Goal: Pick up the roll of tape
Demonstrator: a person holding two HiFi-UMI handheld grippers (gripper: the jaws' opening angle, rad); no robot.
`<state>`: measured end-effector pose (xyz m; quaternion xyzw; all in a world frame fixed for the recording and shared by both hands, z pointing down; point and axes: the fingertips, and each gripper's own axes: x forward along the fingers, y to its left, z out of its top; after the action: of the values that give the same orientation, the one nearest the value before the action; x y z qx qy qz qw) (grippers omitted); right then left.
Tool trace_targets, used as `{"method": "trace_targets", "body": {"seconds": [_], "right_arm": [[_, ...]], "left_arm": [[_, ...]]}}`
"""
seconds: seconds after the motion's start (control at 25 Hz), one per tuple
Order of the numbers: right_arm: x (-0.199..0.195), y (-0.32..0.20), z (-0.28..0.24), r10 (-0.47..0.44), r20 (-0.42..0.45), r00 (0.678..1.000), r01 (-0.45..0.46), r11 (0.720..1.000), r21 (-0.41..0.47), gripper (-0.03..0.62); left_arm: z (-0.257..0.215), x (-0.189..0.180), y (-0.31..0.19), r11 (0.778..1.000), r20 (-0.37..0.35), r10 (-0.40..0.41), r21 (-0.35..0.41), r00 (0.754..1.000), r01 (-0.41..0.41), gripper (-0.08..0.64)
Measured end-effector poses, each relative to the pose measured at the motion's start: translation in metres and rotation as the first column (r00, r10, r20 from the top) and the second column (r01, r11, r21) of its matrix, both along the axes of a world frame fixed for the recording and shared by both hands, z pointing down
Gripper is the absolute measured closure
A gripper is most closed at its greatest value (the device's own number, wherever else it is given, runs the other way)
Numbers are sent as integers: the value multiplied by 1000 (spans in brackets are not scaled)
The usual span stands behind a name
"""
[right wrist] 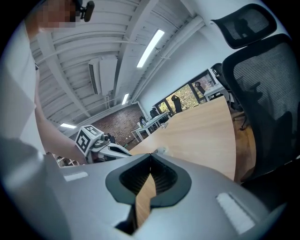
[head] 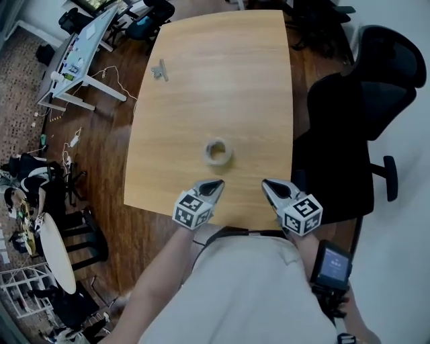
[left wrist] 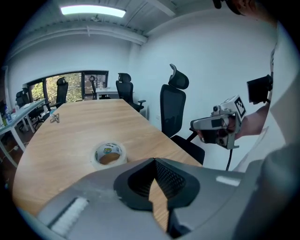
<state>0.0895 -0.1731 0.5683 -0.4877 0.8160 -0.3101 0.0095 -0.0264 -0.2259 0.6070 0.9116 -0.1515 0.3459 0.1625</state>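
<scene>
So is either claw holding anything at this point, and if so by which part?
Nothing is held. The left claw and the right claw are both closed and empty; the roll of tape lies untouched on the table.

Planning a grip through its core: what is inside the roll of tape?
The roll of tape lies flat on the table; its hole looks empty, showing printed core and wood. The near inner wall is hidden.

Getting bright, even light from ceiling strip (left wrist: 93, 10) and window (left wrist: 70, 86). Blowing strip out to flat white. Casting only soft shadow beside tape roll (head: 218, 152) on table (head: 222, 80). Bending lines hard, vignetting black at gripper-view corners. Softening close foreground; smearing head-view edges slightly.
</scene>
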Motion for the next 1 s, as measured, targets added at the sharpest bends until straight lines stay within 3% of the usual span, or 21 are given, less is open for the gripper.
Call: {"method": "trace_targets", "body": {"seconds": [0.48,1.0], "right_arm": [[-32,-15,9,53,-42,998,-55,997,-54,586],[-20,-20,22,102,-7,995,-102,991,-91,586]], "left_arm": [[38,3,-50,991,134,130,-21,982,-128,554],[60,21,-70,972,266,232,-23,936,-234,517]]}}
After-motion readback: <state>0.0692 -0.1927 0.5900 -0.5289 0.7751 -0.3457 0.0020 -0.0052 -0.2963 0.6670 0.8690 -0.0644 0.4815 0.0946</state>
